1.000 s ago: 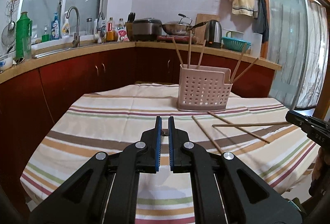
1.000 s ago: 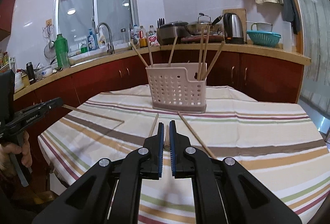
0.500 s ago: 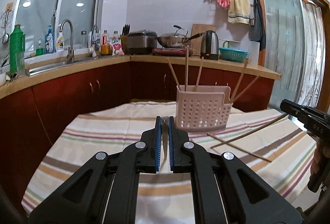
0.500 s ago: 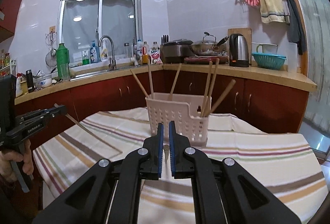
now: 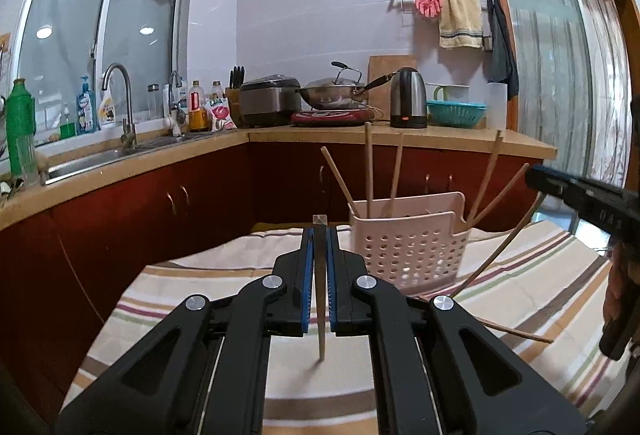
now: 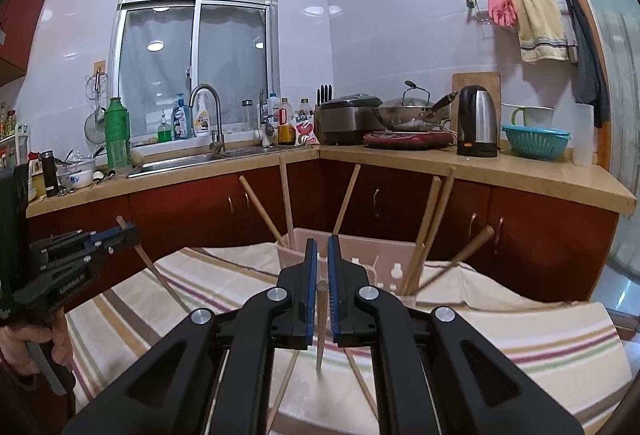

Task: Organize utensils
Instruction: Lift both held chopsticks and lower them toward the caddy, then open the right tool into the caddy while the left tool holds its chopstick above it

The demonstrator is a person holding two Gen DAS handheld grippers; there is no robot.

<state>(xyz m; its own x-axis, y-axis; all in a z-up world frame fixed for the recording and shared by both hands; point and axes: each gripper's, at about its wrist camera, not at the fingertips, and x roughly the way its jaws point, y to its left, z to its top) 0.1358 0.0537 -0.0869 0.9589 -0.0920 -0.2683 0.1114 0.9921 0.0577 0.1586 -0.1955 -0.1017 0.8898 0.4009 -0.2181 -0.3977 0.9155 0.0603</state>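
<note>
A pale pink perforated utensil basket [image 5: 412, 247] stands on the striped tablecloth [image 5: 200, 287] and holds several wooden chopsticks; it also shows in the right wrist view [image 6: 384, 255]. My left gripper [image 5: 319, 235] is shut on a chopstick [image 5: 320, 299] that hangs tip-down above the cloth, left of the basket. My right gripper [image 6: 322, 247] is shut on another chopstick [image 6: 320, 323], held tip-down just in front of the basket. The right gripper also shows in the left wrist view [image 5: 576, 191], the left gripper in the right wrist view [image 6: 100, 239].
Loose chopsticks lie on the cloth by the basket [image 5: 516, 331] [image 6: 284, 387]. Behind the table runs a counter [image 6: 460, 163] with a sink, bottles, a rice cooker, a wok [image 6: 412, 115] and a kettle [image 6: 478, 127].
Both grippers have lifted from the cloth, each carrying a chopstick, and have moved closer to the basket. The chopsticks now hang tip-down.
</note>
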